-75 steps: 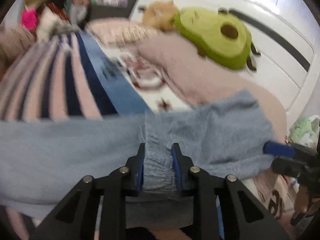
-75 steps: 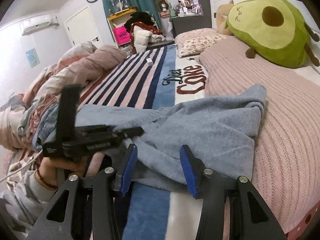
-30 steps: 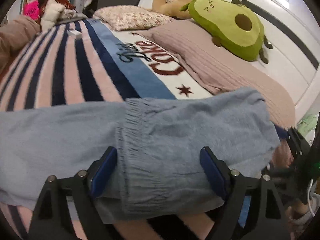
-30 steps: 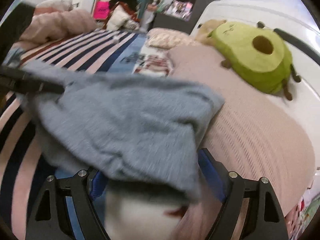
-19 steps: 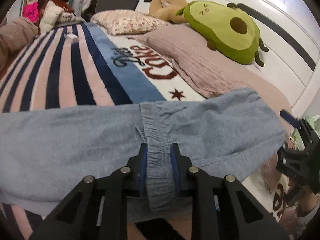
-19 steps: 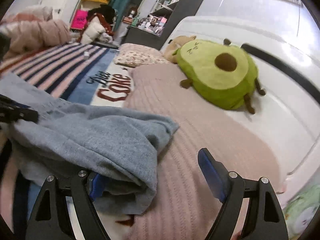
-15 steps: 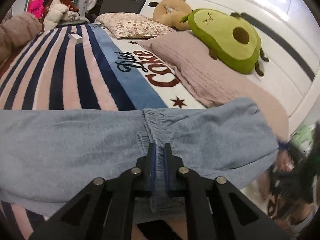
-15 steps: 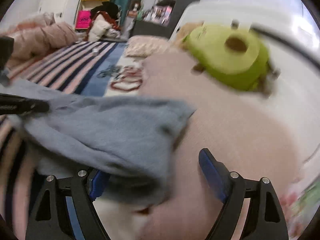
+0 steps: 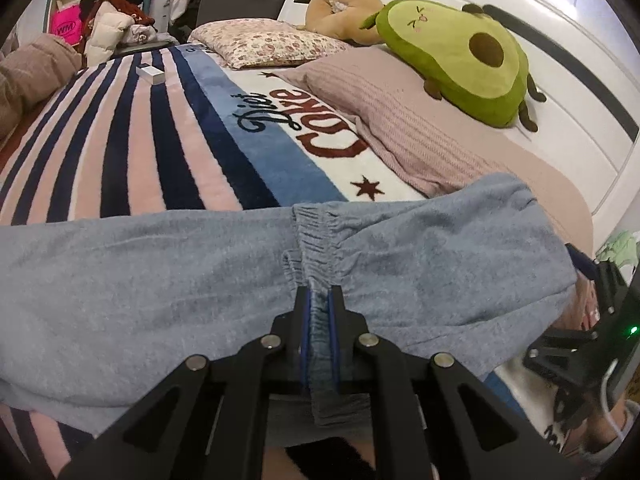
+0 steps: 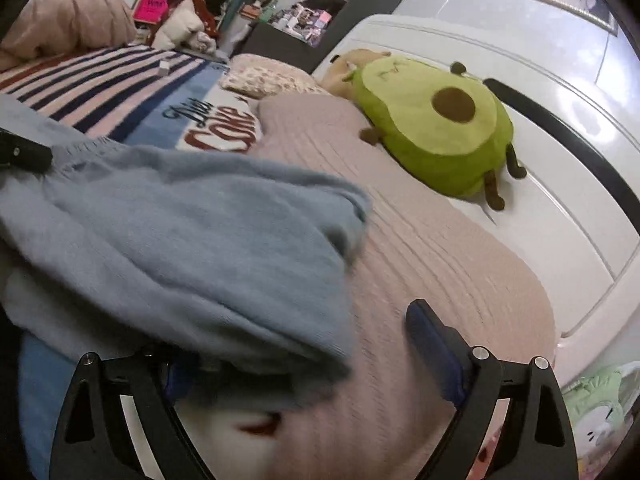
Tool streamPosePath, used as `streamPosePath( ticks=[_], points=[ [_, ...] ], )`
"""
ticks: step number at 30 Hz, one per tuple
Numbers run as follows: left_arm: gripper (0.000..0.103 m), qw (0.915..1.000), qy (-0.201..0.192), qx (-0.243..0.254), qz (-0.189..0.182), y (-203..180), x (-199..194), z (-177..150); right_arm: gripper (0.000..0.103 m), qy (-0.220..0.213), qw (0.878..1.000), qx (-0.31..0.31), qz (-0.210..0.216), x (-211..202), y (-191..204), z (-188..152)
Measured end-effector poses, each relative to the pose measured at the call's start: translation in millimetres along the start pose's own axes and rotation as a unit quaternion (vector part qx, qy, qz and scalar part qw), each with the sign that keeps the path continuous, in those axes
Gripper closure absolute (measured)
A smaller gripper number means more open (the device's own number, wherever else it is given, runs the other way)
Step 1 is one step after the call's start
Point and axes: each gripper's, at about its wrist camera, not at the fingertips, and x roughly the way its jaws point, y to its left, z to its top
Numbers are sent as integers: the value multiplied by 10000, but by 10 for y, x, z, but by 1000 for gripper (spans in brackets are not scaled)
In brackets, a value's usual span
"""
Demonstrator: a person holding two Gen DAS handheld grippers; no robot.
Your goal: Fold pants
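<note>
Light blue-grey knit pants [image 9: 420, 268] lie across the near end of the bed. My left gripper [image 9: 319, 300] is shut on the gathered elastic waistband [image 9: 318, 240]. In the right wrist view the pants [image 10: 200, 240] lie over the left finger and hide its pad. My right gripper [image 10: 308, 344] is open wide; its right finger [image 10: 432, 340] is bare above the pink blanket. The right gripper's body [image 9: 600, 320] shows at the right edge of the left wrist view, at the corner of the pants.
A striped "Diet Coke" blanket [image 9: 160, 152] covers the bed. A pink knit blanket [image 10: 420, 240] lies to the right. An avocado plush [image 10: 436, 128] and a floral pillow [image 9: 260, 42] rest near the white headboard [image 10: 560, 140]. A small white box [image 9: 150, 74] sits far back.
My left gripper opened wide, then closed on the waistband. My right gripper opened wider and swung right towards the pink blanket, with the pants draped over its left finger.
</note>
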Motion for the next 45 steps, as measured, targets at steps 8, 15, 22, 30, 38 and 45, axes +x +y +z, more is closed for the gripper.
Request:
streamPosePath(
  ticks=[8,15,22,30,38,45],
  points=[
    [96,9994,34,230,261,-60,36,-25,14,-136,9994,-313,-106,-203,-83,-5],
    [94,9980,83,380,490,-87,74,-40,15,378,9969,649,220,-148,-618,-154],
    [93,9990,153,235,340,-13,11,0,15,-70,9841,694,1634,-406,-624,-11],
    [84,9978,-251,-76,610,259,-307,129,59,-442,9595,1366,2424,-282,-594,396],
    [51,9927,-814,-503,734,488,-738,216,68,114,9548,1325,2658,9,-405,107],
    [26,9752,-1249,-1370,1210,789,-1307,83,55,-15,9287,1806,3240,-220,-664,-20]
  ],
)
